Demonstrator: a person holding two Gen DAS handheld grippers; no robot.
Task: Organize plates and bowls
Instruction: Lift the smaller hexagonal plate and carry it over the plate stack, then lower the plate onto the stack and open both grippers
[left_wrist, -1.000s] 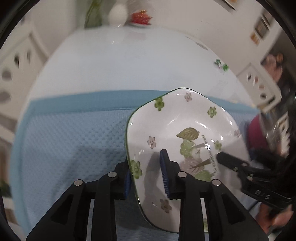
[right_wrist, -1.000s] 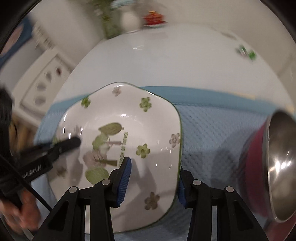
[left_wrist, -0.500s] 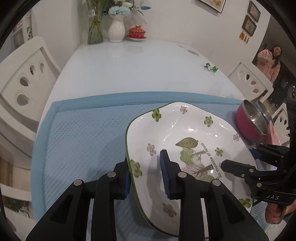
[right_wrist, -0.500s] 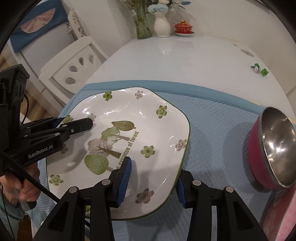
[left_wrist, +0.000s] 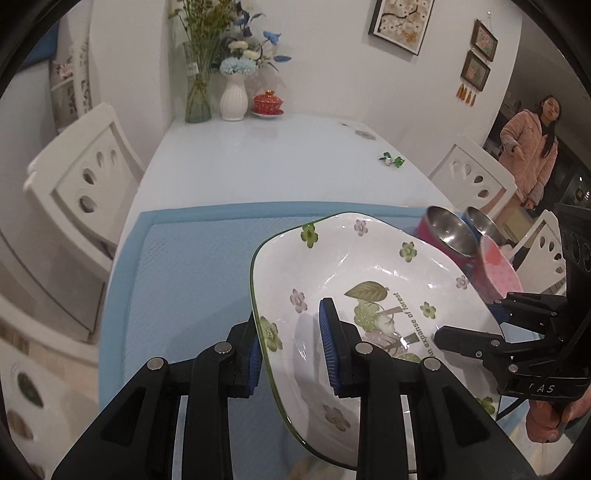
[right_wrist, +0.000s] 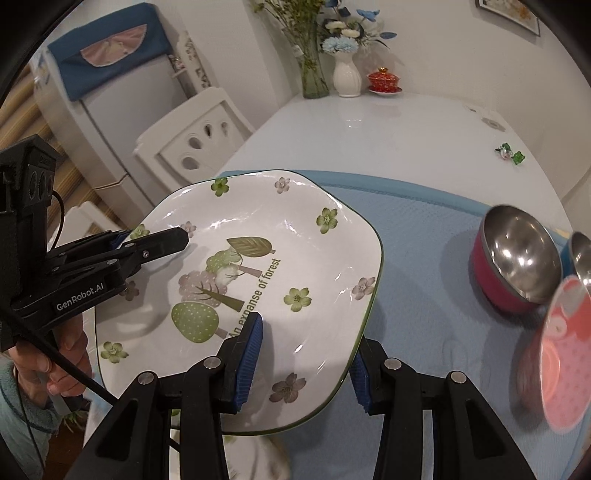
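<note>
Right wrist view, plate reading "of forest"

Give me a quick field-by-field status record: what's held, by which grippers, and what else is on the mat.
held item: floral plate, lifted and tilted over the blue mat
left gripper: fingers straddle the plate's left rim
right gripper: fingers straddle the plate's right rim
on mat to the right: red steel bowl, pink bowl
table far end: white vase, red lidded cup

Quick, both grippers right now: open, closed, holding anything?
Left gripper: shut on the floral plate, at its left rim.
Right gripper: shut on the same plate, at its right rim.
</note>
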